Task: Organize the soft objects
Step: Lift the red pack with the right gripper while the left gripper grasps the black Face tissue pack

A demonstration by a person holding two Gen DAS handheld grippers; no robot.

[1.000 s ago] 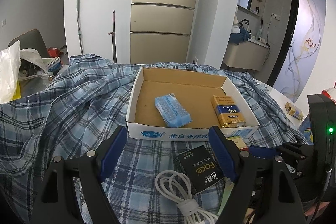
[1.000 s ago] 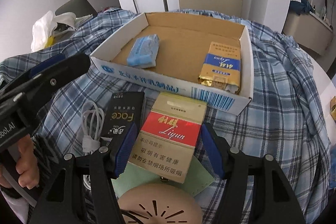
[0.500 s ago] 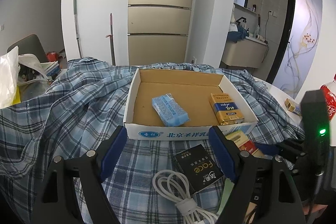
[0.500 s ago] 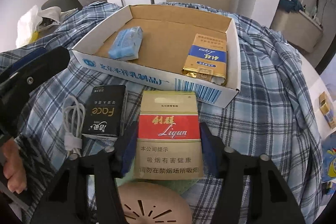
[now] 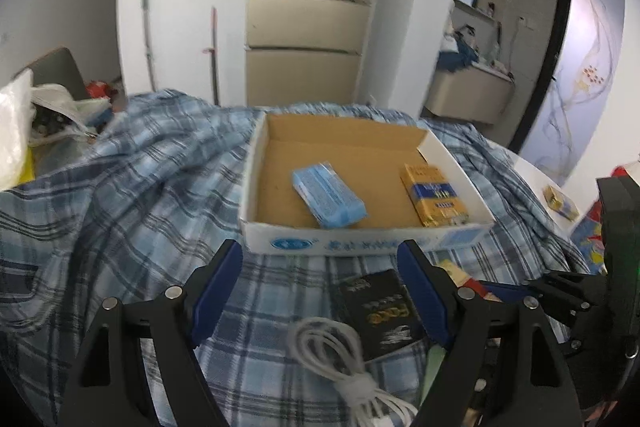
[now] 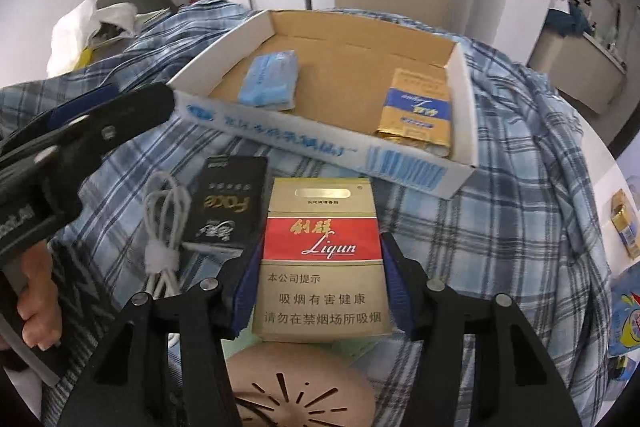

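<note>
The plaid cloth (image 6: pixel 500 195) looked soft, woven and matt. The tray (image 6: pixel 320 143) was raw brown cardboard inside, smooth white print outside. The red-and-gold pack (image 6: pixel 322 259) and black pack (image 6: pixel 228 203) had glossy film; the white cable (image 6: pixel 164 223) looked like smooth plastic.

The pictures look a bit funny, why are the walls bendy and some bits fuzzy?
Both wrist views use fisheye lenses, so straight edges bow and the corners go dark. In the left wrist view the print on the cardboard tray is smeared by blur. In the right wrist view the red and gold pack reads sharp, while the tray's print is soft.
</note>
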